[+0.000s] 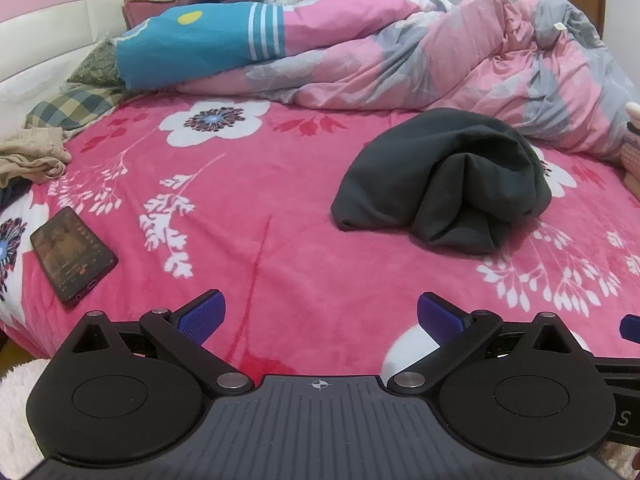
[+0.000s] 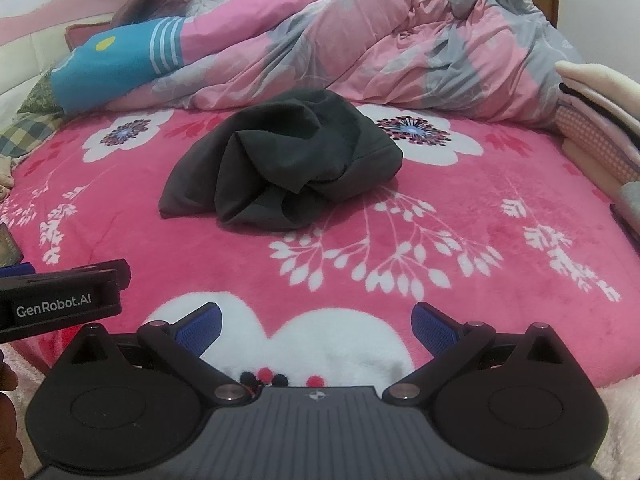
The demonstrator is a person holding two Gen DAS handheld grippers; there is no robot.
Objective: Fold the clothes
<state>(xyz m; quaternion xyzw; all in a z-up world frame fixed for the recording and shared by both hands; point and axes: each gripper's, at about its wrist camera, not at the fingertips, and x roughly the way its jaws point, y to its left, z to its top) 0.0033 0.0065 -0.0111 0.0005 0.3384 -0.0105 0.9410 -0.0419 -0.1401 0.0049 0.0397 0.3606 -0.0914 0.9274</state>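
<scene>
Crumpled dark grey garment [image 1: 442, 182] lies on the pink floral bed [image 1: 248, 216]; left hand-held gripper [image 1: 320, 316] and right hand-held gripper [image 2: 316, 322] both gape apart, holding nothing

1 dark garment [image 1: 440, 184], 1 phone [image 1: 72, 254], 2 grippers [image 1: 320, 316]

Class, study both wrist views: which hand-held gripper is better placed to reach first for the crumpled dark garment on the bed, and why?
Probably the right hand-held gripper: the dark garment lies almost straight ahead of its open fingers. From the left hand-held gripper, also open, the garment sits off to the right.
</scene>
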